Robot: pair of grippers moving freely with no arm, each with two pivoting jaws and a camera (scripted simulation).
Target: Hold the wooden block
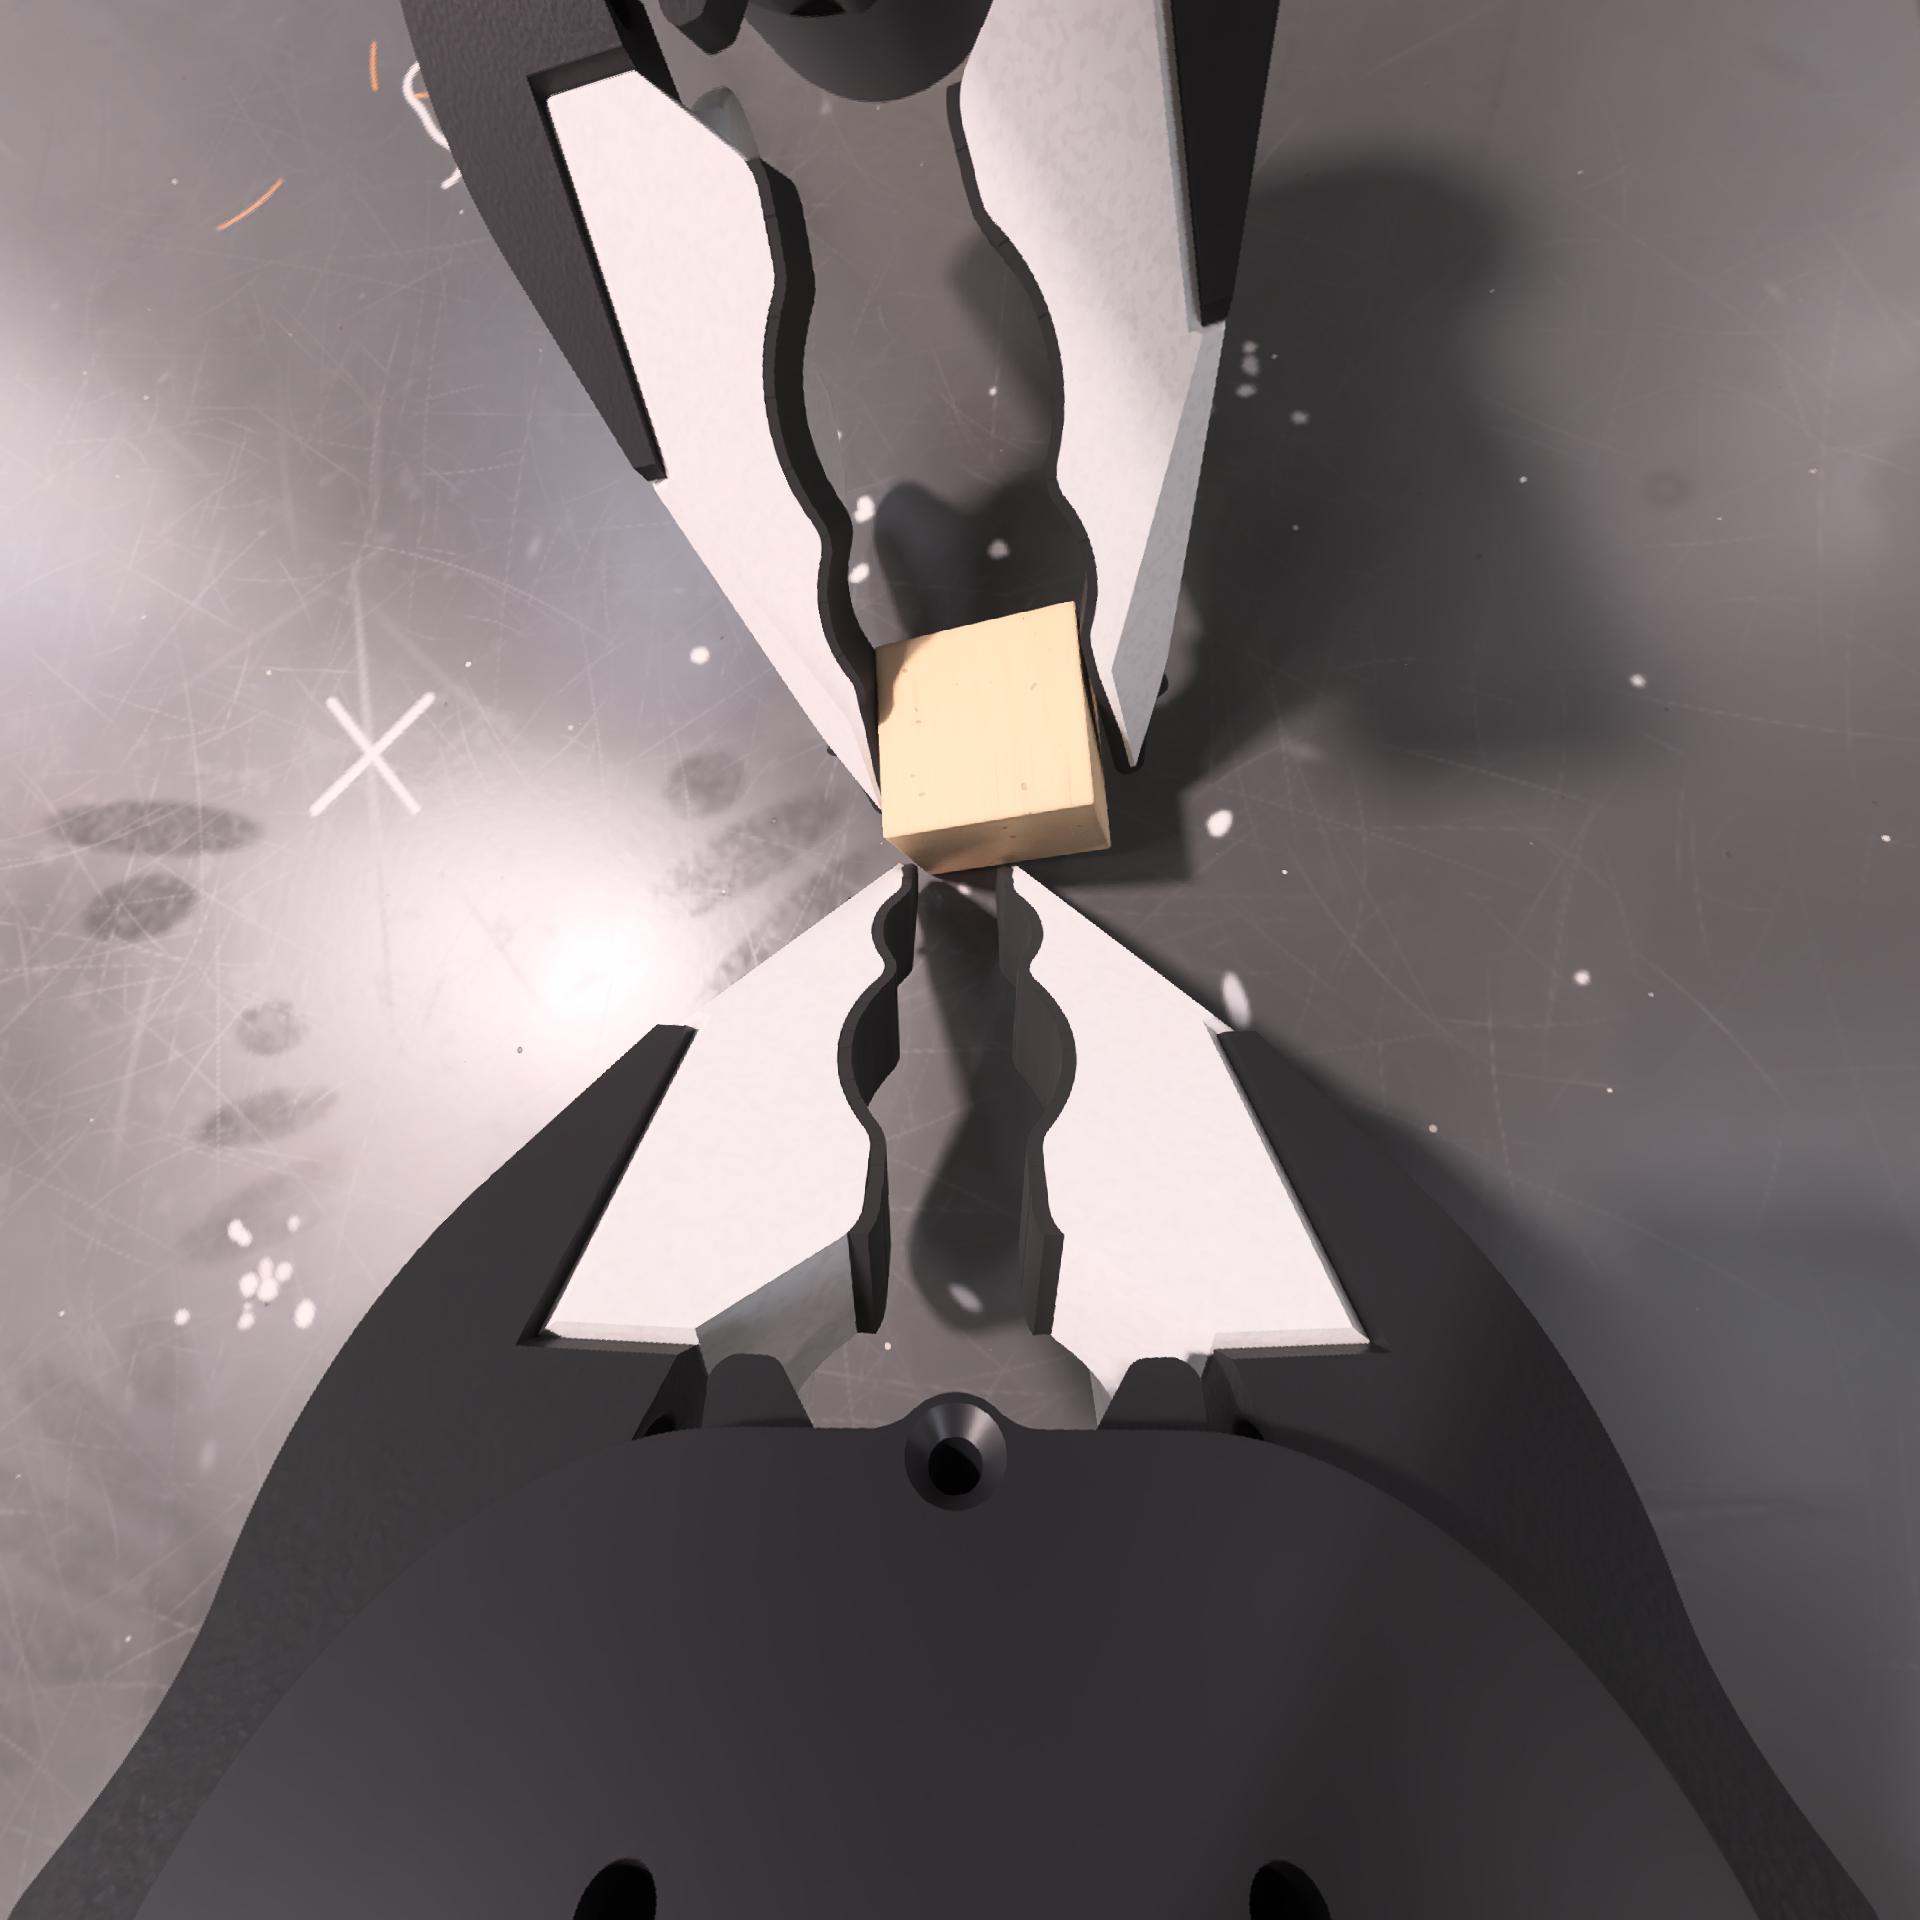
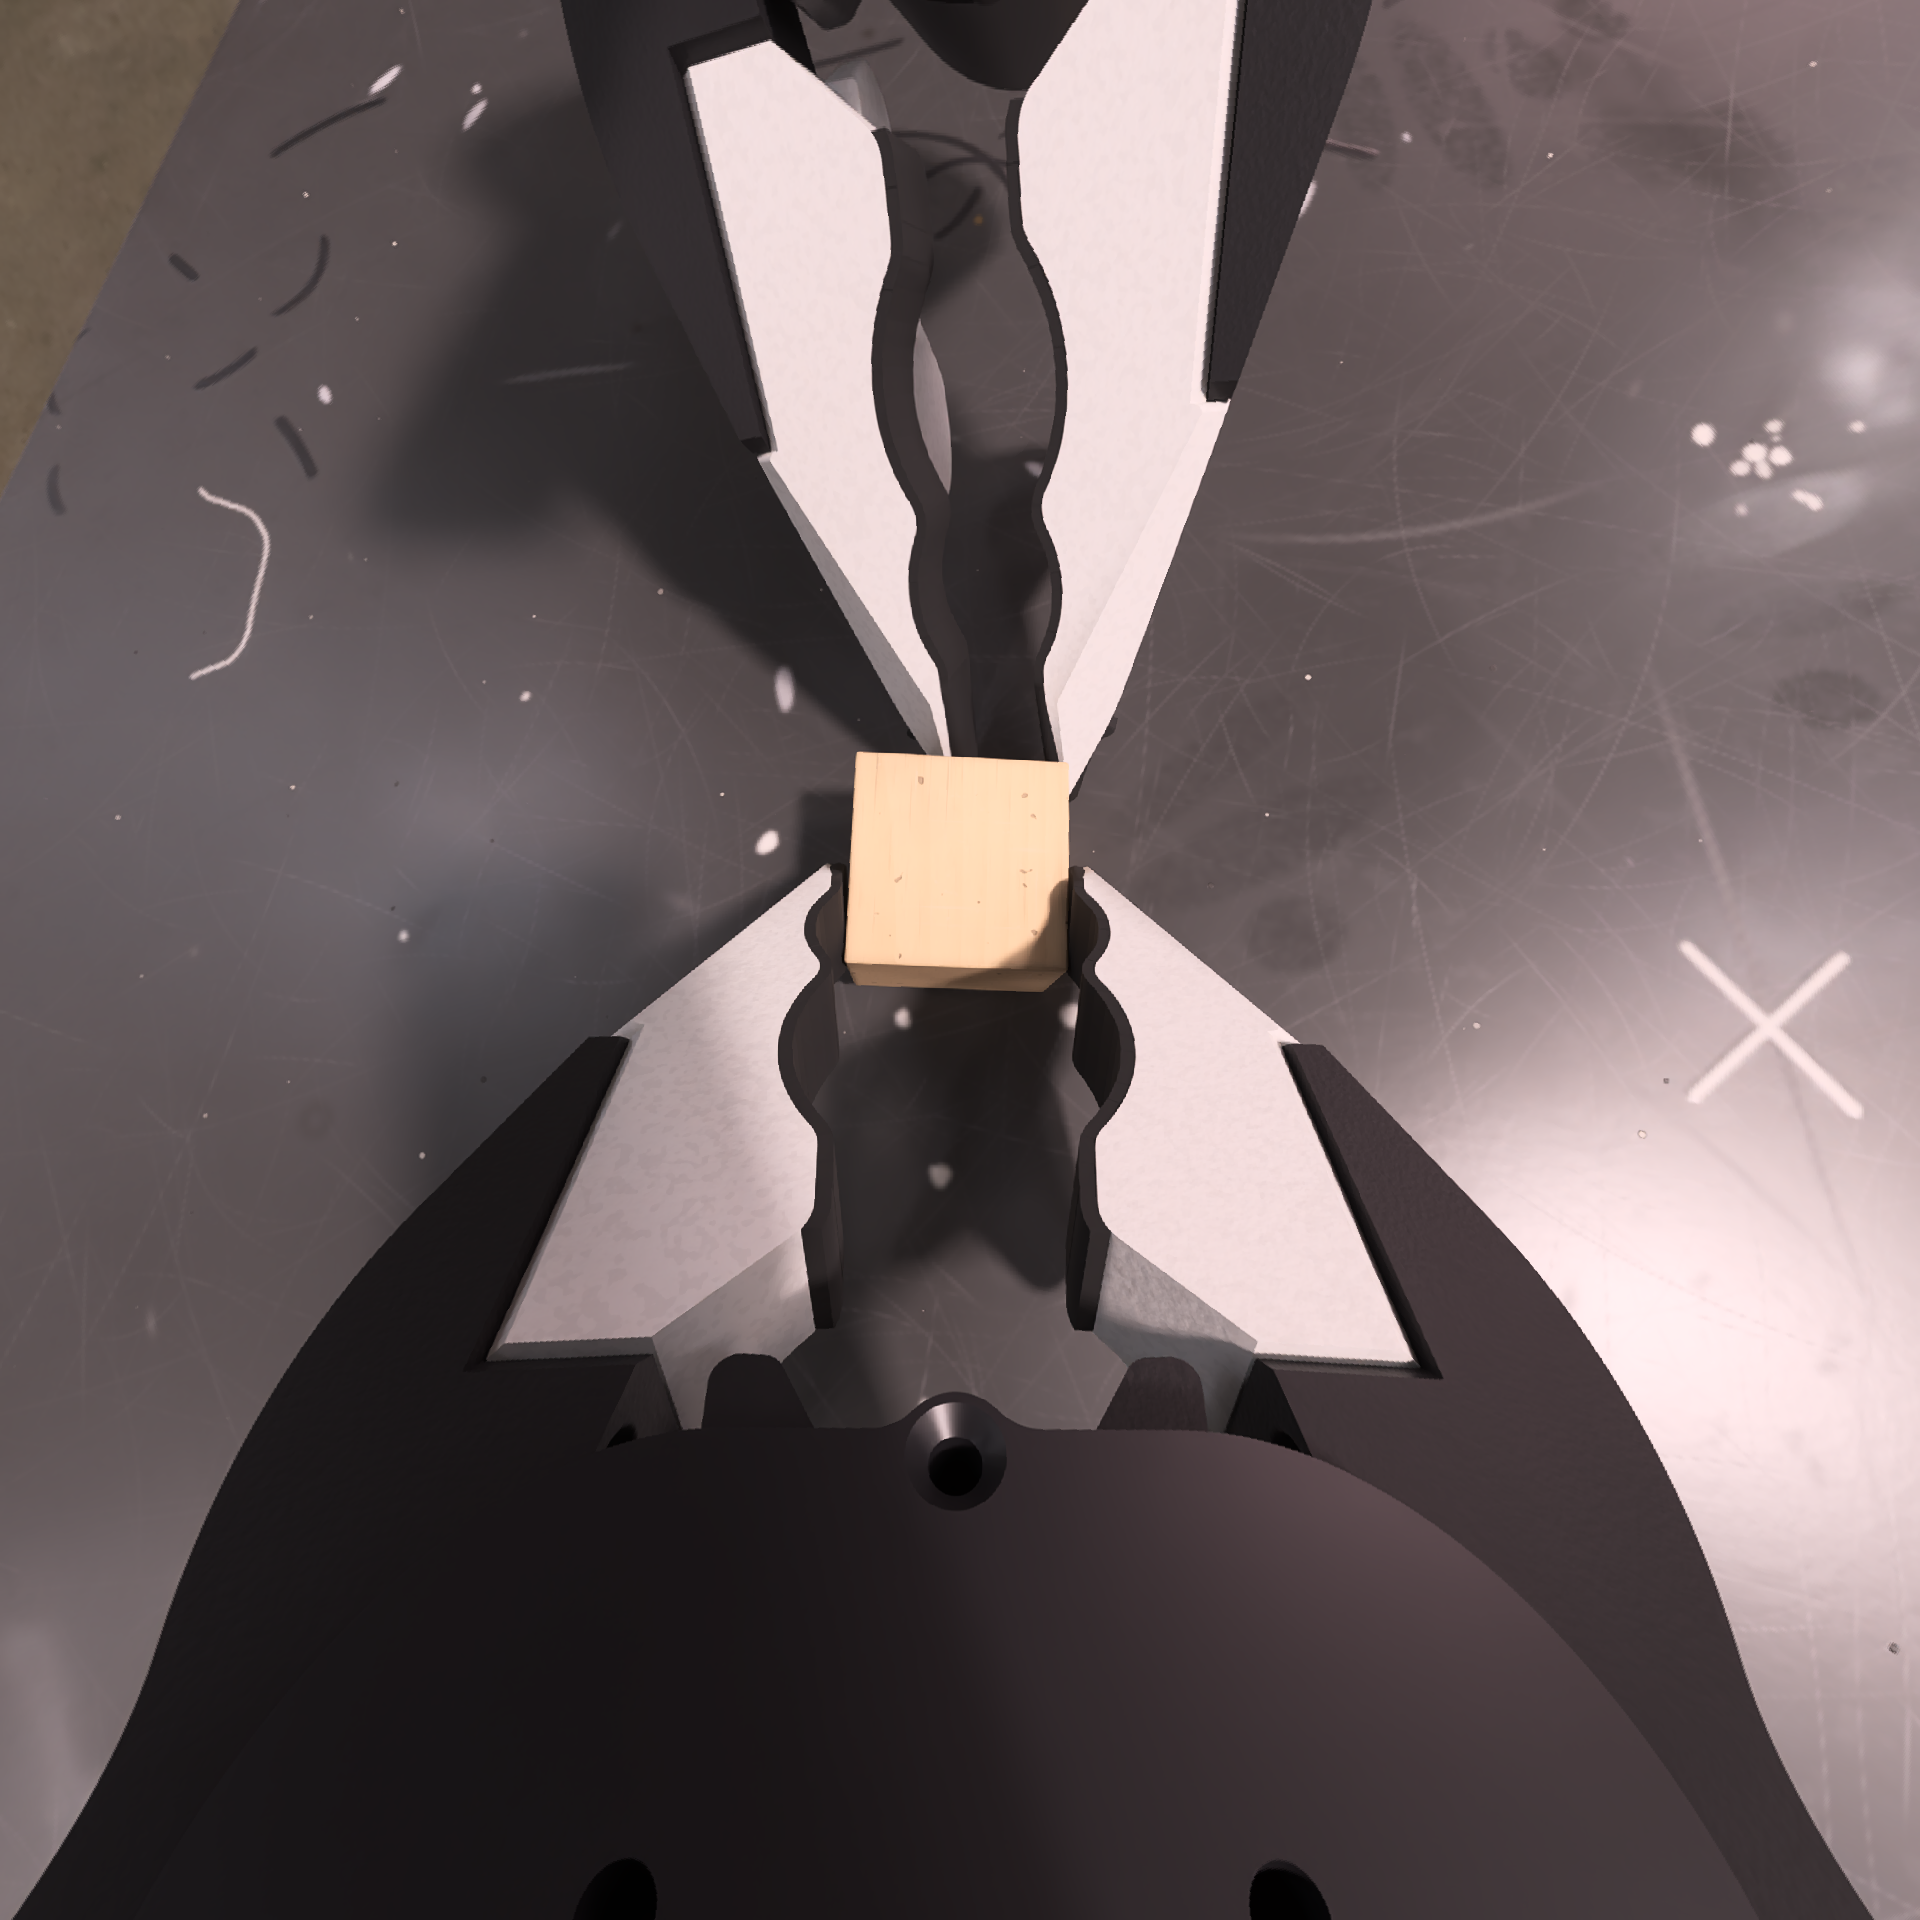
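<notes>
The wooden block is a small pale cube held between the tips of my right gripper, which is shut on its two sides. In the left wrist view the block sits between the right gripper's fingertips, which reach in from the top. My left gripper faces it from the opposite side, tips just short of the block's near face. Its jaws stand a narrow gap apart, narrower than the block, and hold nothing. In the right wrist view the left gripper ends right behind the block.
A dark, scratched table top with smudges and white specks lies below. A white X mark is on it, also in the right wrist view. The table's edge and tan floor show at upper left.
</notes>
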